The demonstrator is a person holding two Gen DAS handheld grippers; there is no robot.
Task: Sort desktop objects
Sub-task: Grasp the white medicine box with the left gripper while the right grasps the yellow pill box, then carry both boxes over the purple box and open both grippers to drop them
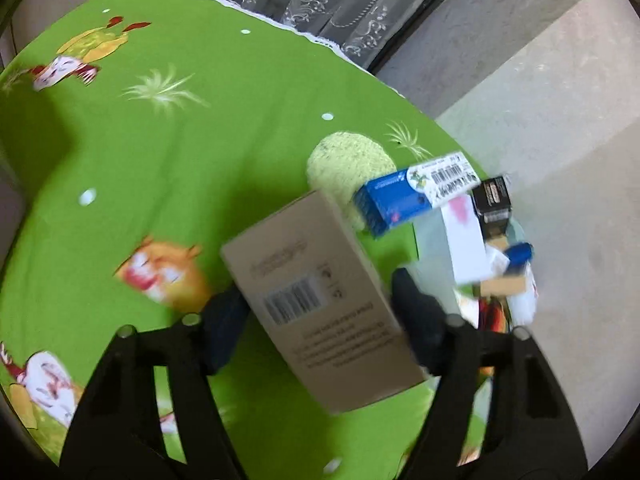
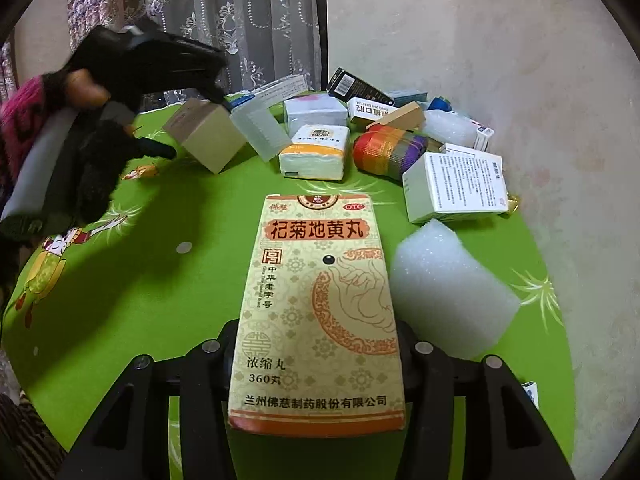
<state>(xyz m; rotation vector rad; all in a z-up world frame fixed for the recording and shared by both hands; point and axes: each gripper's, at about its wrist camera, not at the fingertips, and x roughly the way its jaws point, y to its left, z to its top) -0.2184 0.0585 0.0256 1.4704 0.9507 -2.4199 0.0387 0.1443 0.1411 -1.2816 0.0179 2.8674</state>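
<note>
My left gripper (image 1: 320, 312) is shut on a plain beige cardboard box (image 1: 316, 300) with a barcode, held tilted over the green tablecloth (image 1: 160, 160). The right wrist view shows that same gripper (image 2: 192, 120) at the upper left, with the beige box (image 2: 208, 136) between its fingers, off the cloth. My right gripper (image 2: 318, 344) is shut on a yellow medicine box (image 2: 316, 300) with red Chinese print, which points away from me, its far end low over the cloth.
A pile lies at the table's far right: tissue pack (image 2: 314, 152), rainbow-striped roll (image 2: 392, 148), white printed box (image 2: 456, 184), translucent plastic box (image 2: 260, 132), black box (image 2: 356, 86). A white foam block (image 2: 448, 288) sits right of the medicine box. A blue box (image 1: 404, 196) lies by a pale knitted coaster (image 1: 348, 164).
</note>
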